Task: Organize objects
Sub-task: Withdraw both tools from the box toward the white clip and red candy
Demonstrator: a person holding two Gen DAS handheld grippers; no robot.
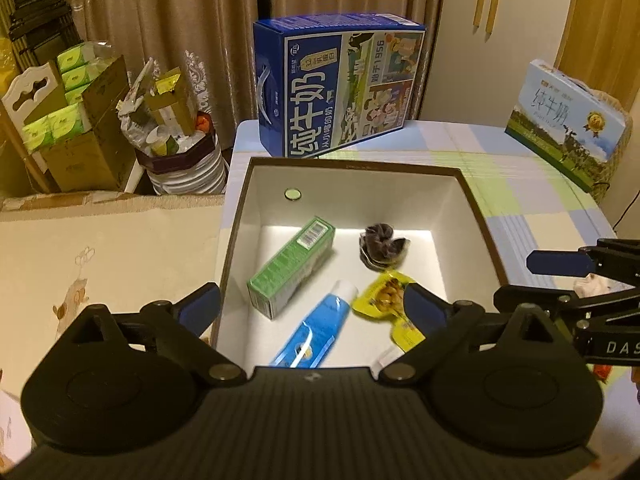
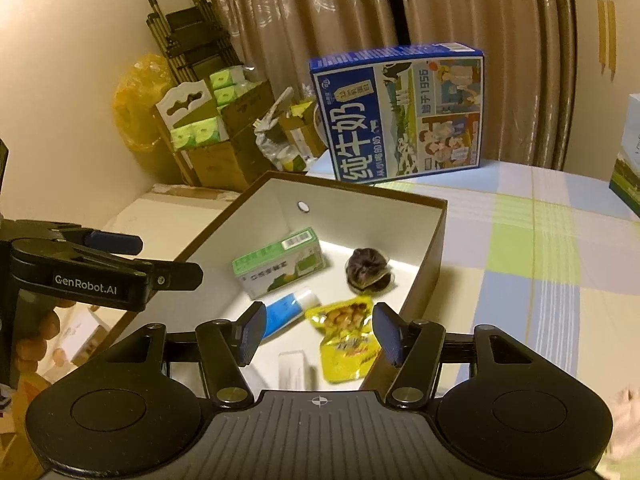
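An open white box with a brown rim (image 1: 356,166) (image 2: 352,192) sits on the checked tablecloth. In it lie a green carton (image 1: 292,266) (image 2: 278,262), a blue and white tube (image 1: 316,326) (image 2: 290,310), a yellow snack packet (image 1: 390,300) (image 2: 344,336), a dark wrapped ball (image 1: 382,246) (image 2: 368,270) and a small white item (image 2: 292,370). My left gripper (image 1: 312,308) is open and empty above the box's near edge. My right gripper (image 2: 318,338) is open and empty over the yellow packet; it also shows at the right of the left wrist view (image 1: 532,280).
A large blue milk carton box (image 1: 340,82) (image 2: 400,112) stands behind the white box. A second, pale milk box (image 1: 568,124) stands at the far right. Cardboard boxes and bags (image 1: 80,128) are stacked by the curtain on the left. A beige surface (image 1: 100,252) lies left of the box.
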